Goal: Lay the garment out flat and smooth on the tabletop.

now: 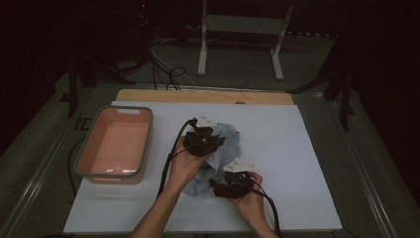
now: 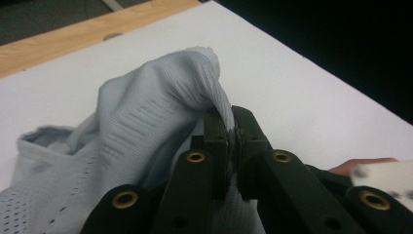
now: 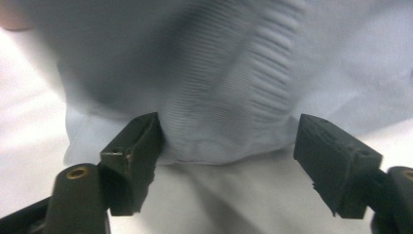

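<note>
In the high view, the left gripper (image 1: 204,141) and the hands cover the middle of the light blue garment (image 1: 225,144), so its shape cannot be told. In the right gripper view the garment (image 3: 219,87) is blurred and cut off at the top edge. The pink basin (image 1: 89,163) is too dim to show its inside.

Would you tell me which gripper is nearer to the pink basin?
Left. The left gripper, shut on the grey garment, sits just right of the pink basin; the right gripper is farther right and nearer the person.
</note>
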